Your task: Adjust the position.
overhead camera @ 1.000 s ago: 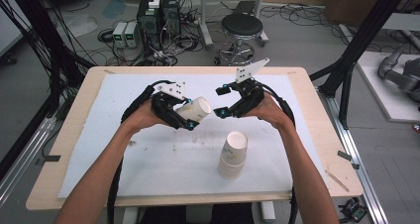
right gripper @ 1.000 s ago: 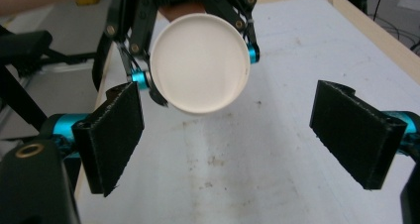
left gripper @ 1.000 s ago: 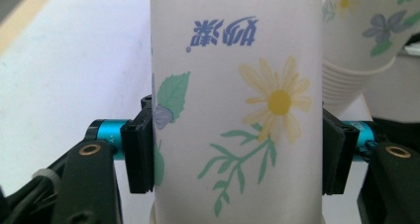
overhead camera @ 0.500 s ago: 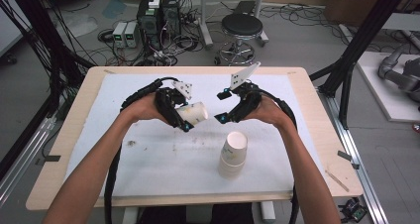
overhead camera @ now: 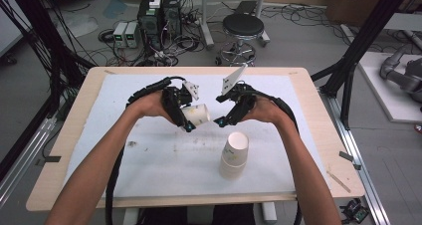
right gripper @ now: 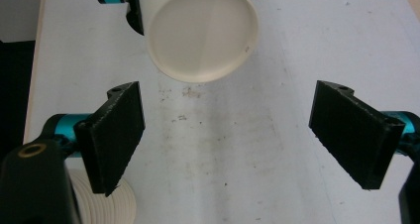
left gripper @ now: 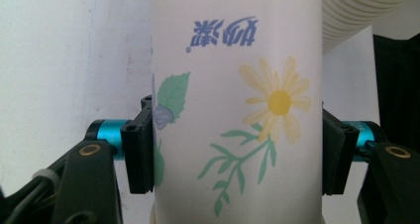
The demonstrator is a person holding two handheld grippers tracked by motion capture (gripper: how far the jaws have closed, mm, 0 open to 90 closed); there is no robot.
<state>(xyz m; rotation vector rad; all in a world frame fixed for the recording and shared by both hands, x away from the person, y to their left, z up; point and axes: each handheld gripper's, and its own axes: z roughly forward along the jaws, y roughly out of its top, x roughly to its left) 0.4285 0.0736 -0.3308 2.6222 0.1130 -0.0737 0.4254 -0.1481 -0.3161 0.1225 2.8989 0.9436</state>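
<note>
While left gripper was clamped on paper cup, lifted over tabletop middle, right gripper stood beside with jaws apart, empty. Step looked like hand-over or stacking; cup stack was nearer front edge. Next move needs aligning cup above stack.

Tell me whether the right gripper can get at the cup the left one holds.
Probably yes: the right gripper is open, and the cup lies just ahead of it with only bare table between.
</note>
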